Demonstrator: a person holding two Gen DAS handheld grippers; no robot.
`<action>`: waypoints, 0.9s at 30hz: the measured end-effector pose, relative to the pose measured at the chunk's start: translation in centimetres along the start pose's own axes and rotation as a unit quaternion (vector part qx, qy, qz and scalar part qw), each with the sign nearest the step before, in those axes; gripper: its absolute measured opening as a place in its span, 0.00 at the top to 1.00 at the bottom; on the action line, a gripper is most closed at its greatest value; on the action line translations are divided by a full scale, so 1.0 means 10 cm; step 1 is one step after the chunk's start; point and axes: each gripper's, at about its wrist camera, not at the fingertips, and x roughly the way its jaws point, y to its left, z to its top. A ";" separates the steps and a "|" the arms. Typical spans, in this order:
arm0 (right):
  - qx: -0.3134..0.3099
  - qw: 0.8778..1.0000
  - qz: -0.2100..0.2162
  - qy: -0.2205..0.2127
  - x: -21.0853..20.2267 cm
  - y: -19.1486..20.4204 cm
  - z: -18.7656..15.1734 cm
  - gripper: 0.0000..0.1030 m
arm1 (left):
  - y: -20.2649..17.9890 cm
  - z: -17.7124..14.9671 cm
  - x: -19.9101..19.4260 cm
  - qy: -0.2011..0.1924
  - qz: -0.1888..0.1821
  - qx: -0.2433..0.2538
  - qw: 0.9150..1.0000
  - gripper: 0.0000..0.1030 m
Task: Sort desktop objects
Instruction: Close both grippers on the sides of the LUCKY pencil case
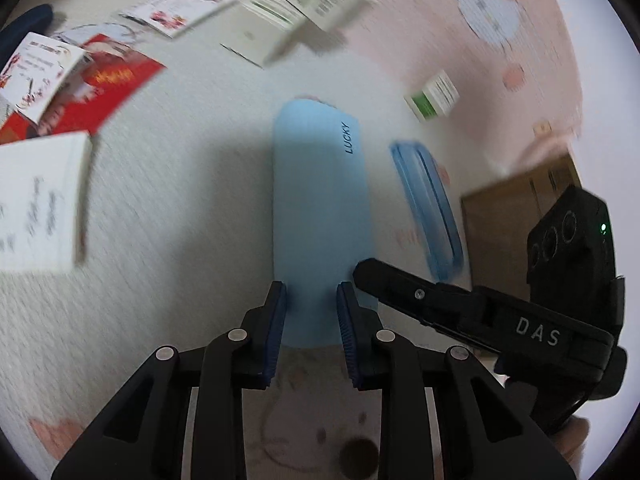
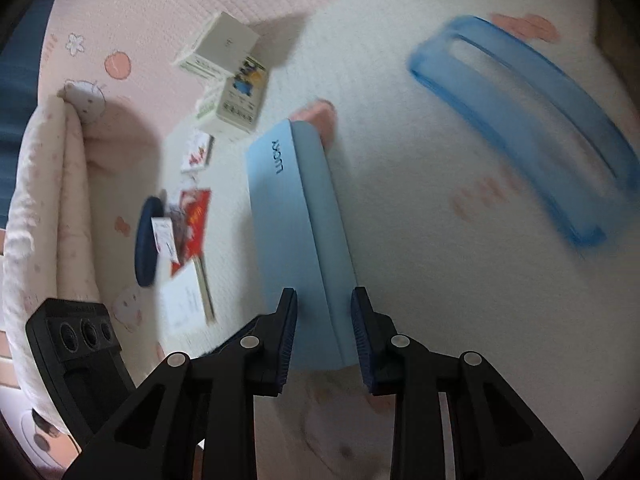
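Case: long light-blue matte box marked LUCKY point(image 1: 320, 208) lying flat on white quilted cloth point(image 1: 192, 208), frame ctr | L gripper point(image 1: 311, 332): clamped on case near end, pads touching both sides | R gripper point(image 2: 325, 334): astride same end, grip unclear | blue translucent tray point(image 1: 428, 208): just beside case, right of frame

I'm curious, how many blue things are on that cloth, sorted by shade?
Light blue case: 1
See-through blue tray: 1
Dark blue round thing: 1
Total: 3
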 end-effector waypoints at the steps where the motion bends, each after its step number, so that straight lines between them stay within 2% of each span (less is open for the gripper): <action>1: -0.001 1.000 -0.005 0.007 -0.05 -0.04 -0.08 0.75 | -0.06 -0.07 0.00 0.009 0.000 0.012 1.000 0.72; 4: -0.004 1.000 -0.018 0.021 -0.20 -0.13 -0.30 0.75 | -0.12 -0.22 0.01 0.033 -0.007 0.027 0.999 0.72; 7: 0.031 0.999 0.011 0.026 -0.27 -0.27 -0.41 0.75 | -0.12 -0.27 0.00 0.047 -0.011 0.021 0.999 0.72; 11: 0.047 0.999 0.012 0.015 -0.28 -0.35 -0.37 0.73 | -0.04 -0.14 -0.03 0.029 0.001 -0.001 1.000 0.70; 12: 0.039 0.999 0.011 0.012 -0.27 -0.33 -0.35 0.69 | -0.02 -0.08 -0.05 0.021 0.001 -0.001 1.000 0.70; 14: 0.001 1.000 -0.021 0.003 -0.27 -0.23 -0.32 0.64 | 0.02 0.02 -0.06 0.013 -0.005 0.000 1.000 0.70; 17: -0.073 0.996 -0.051 0.002 -0.25 -0.06 -0.31 0.54 | 0.11 0.14 -0.01 0.021 -0.028 -0.028 0.999 0.70; 19: -0.091 0.995 -0.042 0.009 -0.17 -0.01 -0.28 0.51 | 0.15 0.18 0.05 0.035 -0.051 -0.045 0.997 0.70; 21: -0.086 0.996 -0.036 0.012 -0.11 -0.03 -0.22 0.51 | 0.15 0.18 0.11 0.051 -0.050 -0.050 0.996 0.69; 23: -0.082 0.996 -0.034 0.022 -0.02 -0.06 -0.17 0.50 | 0.18 0.18 0.11 0.042 -0.046 -0.059 0.996 0.67; 27: -0.059 0.998 0.004 0.022 0.01 -0.19 -0.14 0.49 | 0.23 0.19 0.15 0.042 -0.065 -0.075 0.994 0.67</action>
